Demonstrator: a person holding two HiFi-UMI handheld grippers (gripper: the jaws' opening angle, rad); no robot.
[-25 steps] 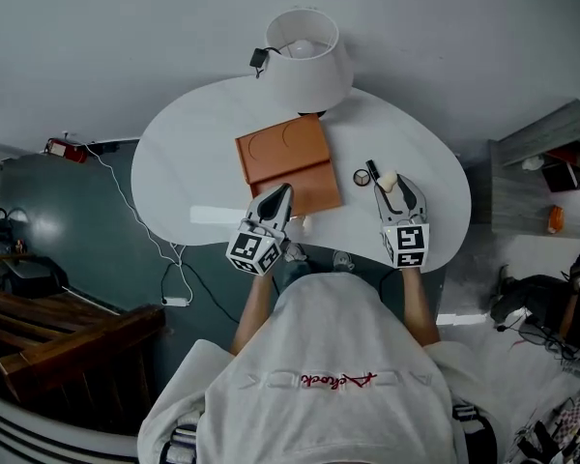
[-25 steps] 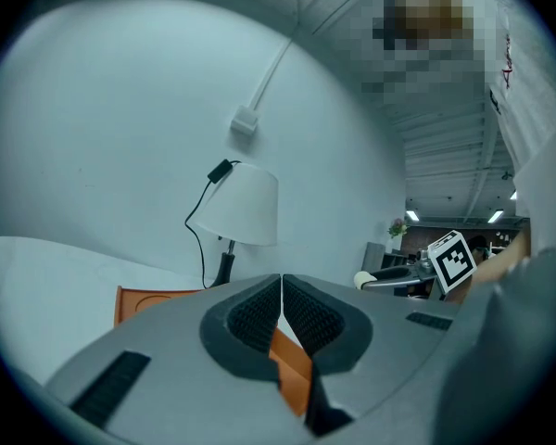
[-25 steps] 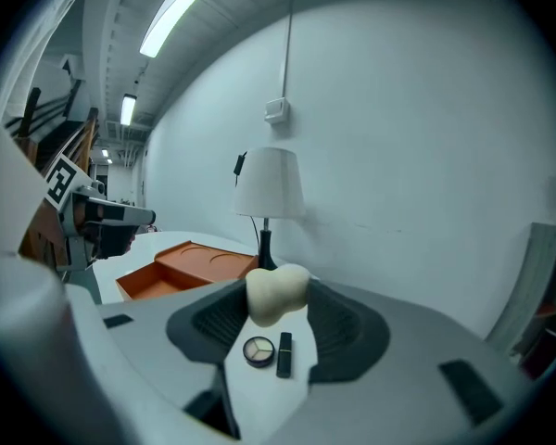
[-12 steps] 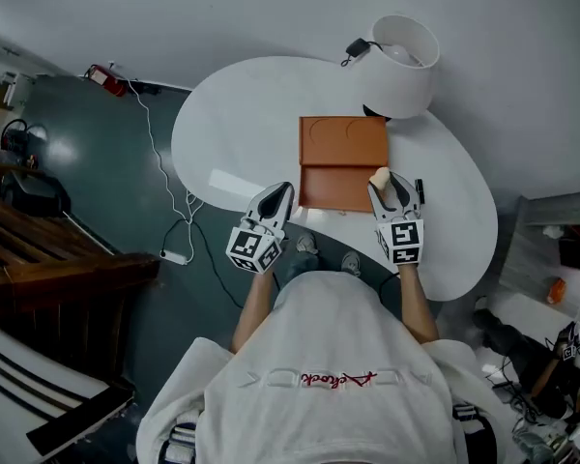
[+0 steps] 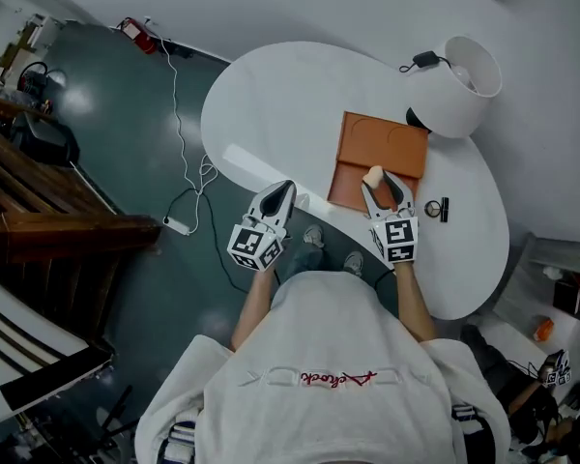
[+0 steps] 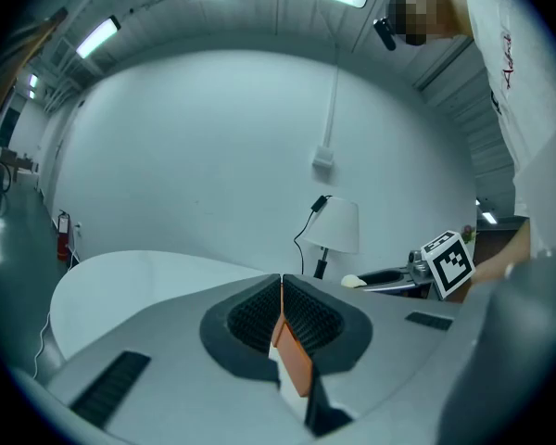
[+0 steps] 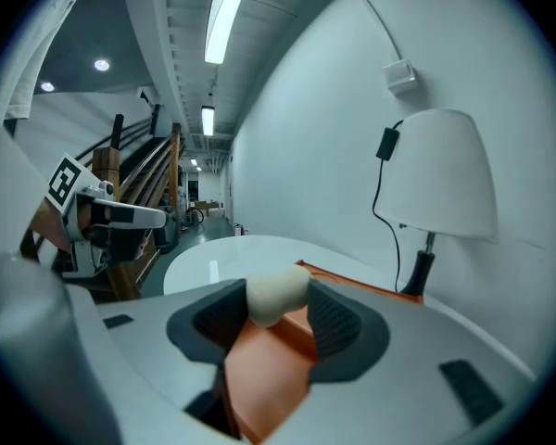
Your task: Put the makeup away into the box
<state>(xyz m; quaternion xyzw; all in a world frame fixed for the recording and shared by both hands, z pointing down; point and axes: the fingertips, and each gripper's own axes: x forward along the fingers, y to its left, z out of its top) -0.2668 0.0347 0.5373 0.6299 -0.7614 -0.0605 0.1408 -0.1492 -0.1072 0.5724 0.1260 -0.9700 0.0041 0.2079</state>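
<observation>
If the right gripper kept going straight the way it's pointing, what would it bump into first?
Most likely the open orange box: the right gripper, shut on a cream sponge, tilts down over it. The lamp stands farther off, though depth is unclear.

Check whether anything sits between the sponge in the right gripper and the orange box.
Nothing visible does. The right gripper holds the sponge in its jaws directly over the orange box, whose near half looks bare.

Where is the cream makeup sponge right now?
The cream sponge is right of centre in the head view, clamped between the jaws of the right gripper, over the near end of the orange box.
</observation>
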